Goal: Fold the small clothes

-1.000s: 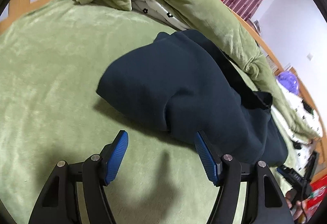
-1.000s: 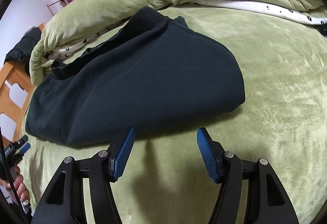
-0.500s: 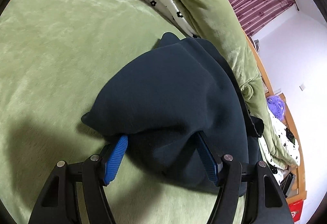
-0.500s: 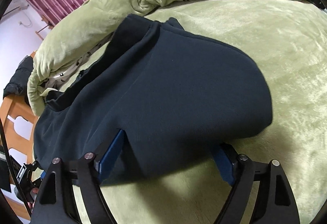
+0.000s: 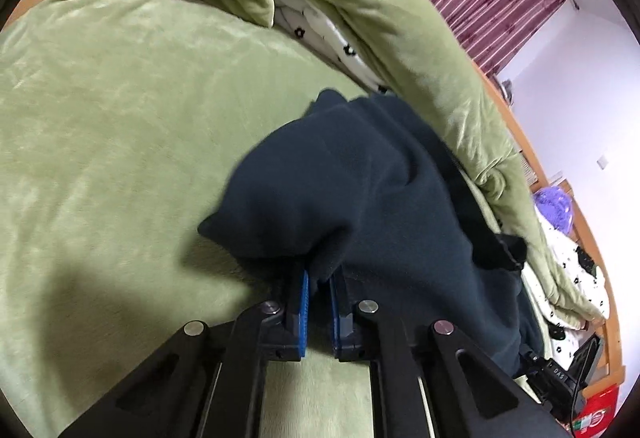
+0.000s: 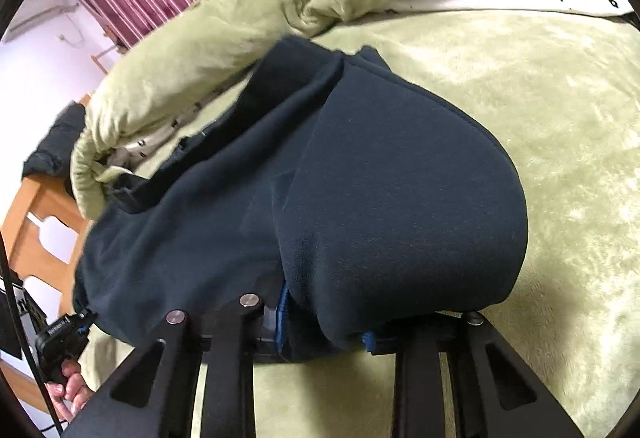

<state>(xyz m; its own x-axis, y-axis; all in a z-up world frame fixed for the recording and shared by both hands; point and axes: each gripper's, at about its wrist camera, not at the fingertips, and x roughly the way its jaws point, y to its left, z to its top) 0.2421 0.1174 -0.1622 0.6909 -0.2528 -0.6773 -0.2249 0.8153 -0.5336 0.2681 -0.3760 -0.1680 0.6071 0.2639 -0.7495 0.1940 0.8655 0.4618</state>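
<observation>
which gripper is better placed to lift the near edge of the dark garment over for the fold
Left, by a little. The left gripper has just closed onto the dark garment near its corner. The right gripper has closed on a thicker bunch mid-edge.

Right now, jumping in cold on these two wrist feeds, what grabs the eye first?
The dark navy garment heaped mid-bed on the green bedspread. Both grippers bite its near edge: the left gripper has just pinched a fold shut, and the right gripper has been closing on a thicker bunch. Behind, a rolled green quilt lines the far side.
</observation>
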